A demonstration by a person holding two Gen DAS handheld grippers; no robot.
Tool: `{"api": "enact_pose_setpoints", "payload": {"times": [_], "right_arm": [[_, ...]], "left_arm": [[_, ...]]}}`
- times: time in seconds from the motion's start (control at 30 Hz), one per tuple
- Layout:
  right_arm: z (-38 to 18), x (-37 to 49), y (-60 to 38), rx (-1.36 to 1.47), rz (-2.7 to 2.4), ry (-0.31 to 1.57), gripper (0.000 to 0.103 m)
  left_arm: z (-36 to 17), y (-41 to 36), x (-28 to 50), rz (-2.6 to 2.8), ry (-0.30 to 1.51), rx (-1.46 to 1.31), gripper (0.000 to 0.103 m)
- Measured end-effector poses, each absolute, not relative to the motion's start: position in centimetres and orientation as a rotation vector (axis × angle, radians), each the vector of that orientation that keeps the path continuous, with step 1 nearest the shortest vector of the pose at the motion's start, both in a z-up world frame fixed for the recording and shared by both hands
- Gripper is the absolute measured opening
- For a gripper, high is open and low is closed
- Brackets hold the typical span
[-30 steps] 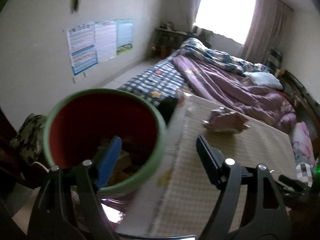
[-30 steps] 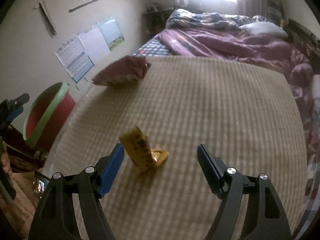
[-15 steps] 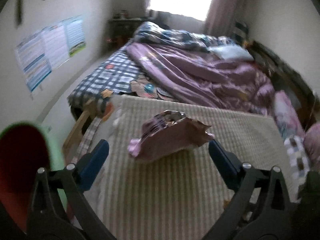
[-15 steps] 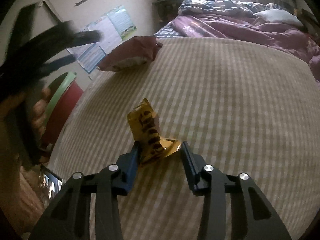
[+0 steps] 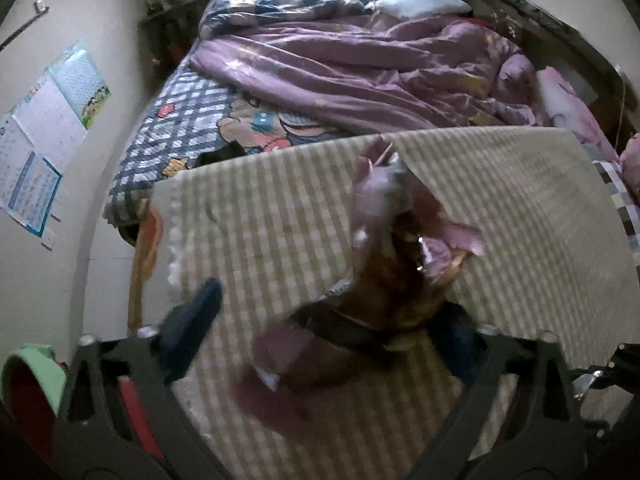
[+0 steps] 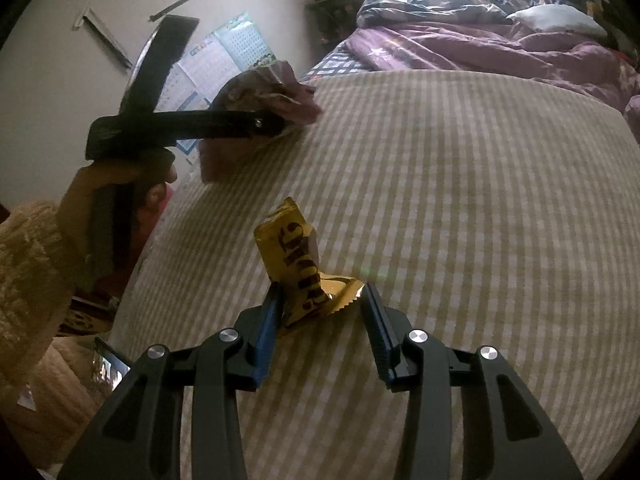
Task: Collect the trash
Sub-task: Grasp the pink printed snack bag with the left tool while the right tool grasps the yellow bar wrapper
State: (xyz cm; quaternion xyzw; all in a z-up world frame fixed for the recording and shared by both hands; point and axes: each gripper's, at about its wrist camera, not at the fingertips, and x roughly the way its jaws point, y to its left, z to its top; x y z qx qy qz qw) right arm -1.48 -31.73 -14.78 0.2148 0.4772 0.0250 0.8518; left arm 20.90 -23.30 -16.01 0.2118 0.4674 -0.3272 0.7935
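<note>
A crumpled purple snack bag (image 5: 396, 240) lies on the striped beige mat (image 5: 260, 232). My left gripper (image 5: 328, 320) is open with its fingers on either side of the bag's near end; the view is blurred. In the right wrist view the bag (image 6: 272, 88) and the left gripper (image 6: 276, 126) show at the mat's far left. My right gripper (image 6: 322, 312) has closed on a yellow candy wrapper (image 6: 298, 272) that stands upright on the mat (image 6: 460, 200). The left pad touches the wrapper; the right pad is at its crimped edge.
A red bin with a green rim (image 5: 28, 376) stands on the floor left of the mat. A bed with a purple quilt (image 5: 360, 68) lies beyond the mat. Posters (image 5: 44, 132) hang on the left wall. A phone (image 6: 110, 368) lies low at the left.
My left gripper has swung from the bin to the purple bag and moved in around it. My right gripper has narrowed from wide open onto the yellow wrapper.
</note>
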Motion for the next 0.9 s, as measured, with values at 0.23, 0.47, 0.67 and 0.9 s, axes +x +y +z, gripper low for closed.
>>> {"api": "enact_pose_setpoints", "payload": {"times": [0.23, 0.47, 0.67, 0.9], "right_arm": [[-14.7, -1.5, -31.6, 0.446, 0.051, 1.006, 0.041], [-14.6, -1.4, -31.0, 0.431, 0.060, 1.002, 0.041], [-13.7, -1.0, -30.3, 0.397, 0.060, 0.974, 0.048], [-13.5, -0.1, -28.9, 0.328, 0.058, 0.979, 0.051]], "left_arm": [[-15.0, -22.3, 19.2, -0.747, 1.015, 0.388, 0.038], [-11.8, -18.7, 16.2, -0.703, 0.946, 0.264, 0.031], [-8.3, -14.7, 12.7, -0.630, 0.879, 0.185, 0.031], [-6.2, -8.7, 9.2, -0.460, 0.814, 0.116, 0.031]]}}
